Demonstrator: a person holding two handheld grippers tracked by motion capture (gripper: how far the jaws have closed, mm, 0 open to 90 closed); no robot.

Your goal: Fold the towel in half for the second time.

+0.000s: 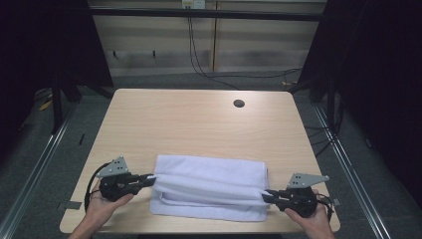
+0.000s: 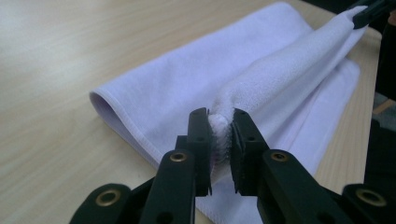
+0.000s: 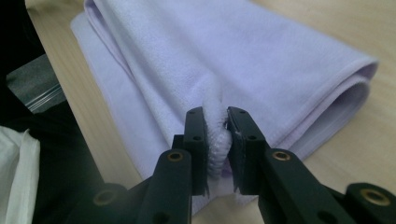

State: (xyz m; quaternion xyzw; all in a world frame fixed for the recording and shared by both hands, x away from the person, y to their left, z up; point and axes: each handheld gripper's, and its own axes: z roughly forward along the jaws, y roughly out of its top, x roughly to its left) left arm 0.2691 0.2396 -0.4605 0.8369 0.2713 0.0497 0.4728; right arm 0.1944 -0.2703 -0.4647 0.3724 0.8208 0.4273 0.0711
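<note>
A white towel (image 1: 209, 184) lies folded on the near part of the wooden table (image 1: 199, 119). My left gripper (image 1: 153, 178) is at the towel's left end and my right gripper (image 1: 264, 195) at its right end, each in a hand. The top layer's edge runs raised and taut between them. In the left gripper view the jaws (image 2: 219, 126) pinch a bunched corner of the towel (image 2: 196, 79). The right gripper view shows the same: its jaws (image 3: 215, 123) press on a bunch of the towel (image 3: 233, 51).
A round cable hole (image 1: 239, 103) sits in the table's far right part. Bare tabletop lies beyond the towel. Black cables (image 1: 239, 74) trail over the floor behind the table, and dark curtains stand at both sides.
</note>
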